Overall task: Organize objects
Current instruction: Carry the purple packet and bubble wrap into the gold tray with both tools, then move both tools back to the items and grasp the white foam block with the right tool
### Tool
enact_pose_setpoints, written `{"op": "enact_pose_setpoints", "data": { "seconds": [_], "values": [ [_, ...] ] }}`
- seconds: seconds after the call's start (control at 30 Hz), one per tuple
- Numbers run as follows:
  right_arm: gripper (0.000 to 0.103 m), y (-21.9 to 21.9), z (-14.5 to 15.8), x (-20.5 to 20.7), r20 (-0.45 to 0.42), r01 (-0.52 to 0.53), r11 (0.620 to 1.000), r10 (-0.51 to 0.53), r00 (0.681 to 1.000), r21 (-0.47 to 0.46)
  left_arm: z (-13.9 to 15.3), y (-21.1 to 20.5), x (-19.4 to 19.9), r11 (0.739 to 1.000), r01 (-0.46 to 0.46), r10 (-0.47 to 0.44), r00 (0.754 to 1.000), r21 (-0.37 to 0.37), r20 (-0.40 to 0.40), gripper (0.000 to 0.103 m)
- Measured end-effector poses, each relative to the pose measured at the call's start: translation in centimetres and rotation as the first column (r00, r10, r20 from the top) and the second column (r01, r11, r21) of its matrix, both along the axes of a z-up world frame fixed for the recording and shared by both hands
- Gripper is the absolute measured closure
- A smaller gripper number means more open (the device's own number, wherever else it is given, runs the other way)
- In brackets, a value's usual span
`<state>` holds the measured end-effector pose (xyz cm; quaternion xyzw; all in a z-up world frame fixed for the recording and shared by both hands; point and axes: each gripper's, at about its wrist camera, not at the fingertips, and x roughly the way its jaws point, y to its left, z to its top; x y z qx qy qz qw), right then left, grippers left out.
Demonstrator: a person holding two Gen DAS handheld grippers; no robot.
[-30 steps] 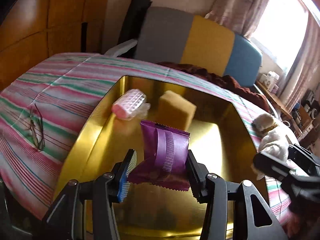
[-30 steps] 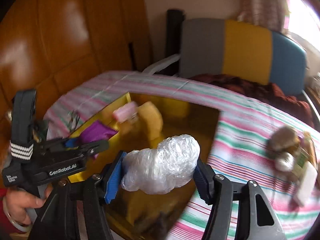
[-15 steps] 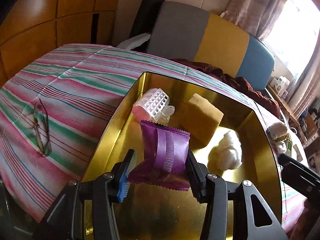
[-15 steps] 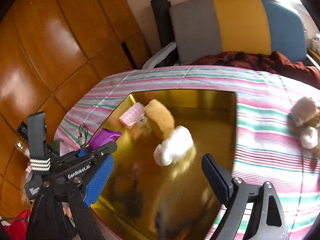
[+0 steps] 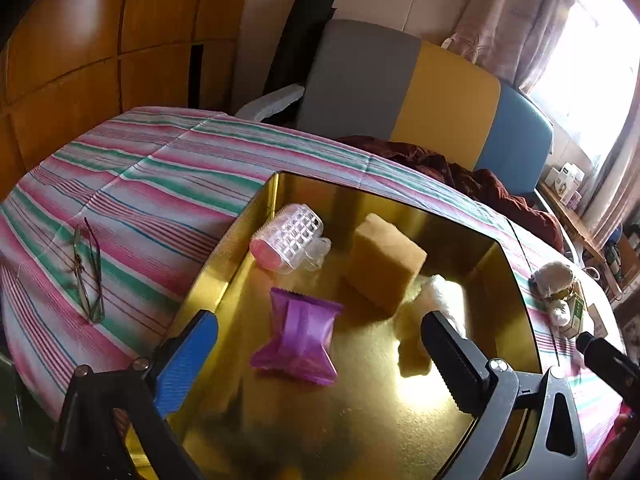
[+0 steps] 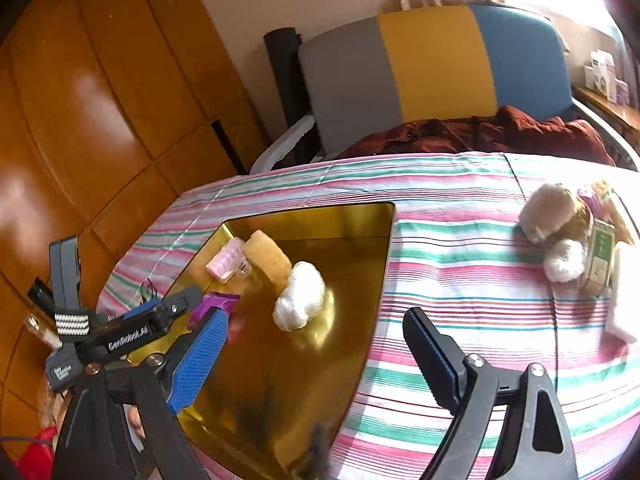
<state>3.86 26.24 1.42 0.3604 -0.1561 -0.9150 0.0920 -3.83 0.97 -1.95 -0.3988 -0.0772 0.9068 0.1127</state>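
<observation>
A gold tray [image 5: 360,400] sits on the striped tablecloth. Inside it lie a pink hair roller [image 5: 288,240], a yellow sponge [image 5: 384,260], a white crumpled plastic wad [image 6: 300,300] and a purple snack packet [image 5: 298,336]. My left gripper [image 5: 316,322] hovers low over the tray with its jaws opening; the purple packet lies flat between them, free of both pads. My right gripper [image 6: 316,316] is open and holds nothing, over the tray's right rim [image 6: 380,280], with the wad just beyond its fingertips.
Folded glasses [image 5: 86,272] lie on the cloth left of the tray. Plush toys and a small carton [image 6: 560,240] crowd the table's right end. A grey, yellow and blue chair [image 5: 400,88] with dark red cloth stands behind; wooden panels stand at the left.
My left gripper spread its jaws and let the purple packet fall flat onto the tray. The right gripper released the white wad into the tray and drew back to the right.
</observation>
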Motion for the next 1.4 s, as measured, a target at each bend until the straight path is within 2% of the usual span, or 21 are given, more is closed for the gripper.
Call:
{"op": "enact_pose_setpoints", "data": {
  "seconds": [0.2,0.53,0.7,0.9,0.97,1.03,1.1,1.27,1.33,1.4],
  "values": [
    [0.012,1.0,0.0,0.6,-0.011,0.02,1.0,-0.02,1.0,-0.006,0.2,0.9,1.2,1.0,0.003,-0.003,1.0,0.03,0.022,0.0],
    [0.012,3.2,0.4,1.7,-0.035,0.09,0.996,-0.09,0.995,-0.009,2.1,4.0,2.8,0.995,0.077,-0.077,0.997,0.06,0.003,0.0],
    [0.012,5.3,0.3,2.5,-0.031,0.151,0.988,-0.151,0.988,-0.008,3.1,6.4,4.1,0.988,0.142,-0.141,0.99,0.061,-0.018,0.0],
    [0.012,9.3,-1.2,3.1,0.012,0.247,0.969,-0.247,0.969,-0.028,4.2,11.2,4.8,0.963,0.266,-0.265,0.964,0.045,-0.036,0.0],
    [0.012,11.1,-1.7,3.8,0.014,0.303,0.953,-0.303,0.953,-0.016,4.6,13.1,5.2,0.95,0.311,-0.309,0.95,0.042,-0.044,0.0],
    [0.012,13.1,-2.3,4.3,0.028,0.369,0.928,-0.371,0.928,0.048,4.7,14.9,5.9,0.936,0.349,-0.347,0.937,0.041,-0.045,0.0],
    [0.012,15.5,-2.9,4.6,0.04,0.449,0.886,-0.456,0.889,0.112,4.8,16.1,6.5,0.925,0.378,-0.376,0.926,0.051,-0.04,0.0],
    [0.013,21.6,-4.6,4.9,0.072,0.592,0.791,-0.607,0.792,0.153,4.7,18.2,7.8,0.903,0.426,-0.425,0.905,0.063,-0.025,0.0],
    [0.015,23.5,-5.3,4.7,0.094,0.616,0.775,-0.63,0.771,0.142,4.7,18.3,8.3,0.904,0.424,-0.423,0.906,0.063,-0.026,0.0],
    [0.021,24.5,-5.6,4.2,0.113,0.617,0.774,-0.632,0.767,0.14,4.5,18.5,8.6,0.903,0.425,-0.424,0.905,0.071,-0.022,0.0]
  ]
}}
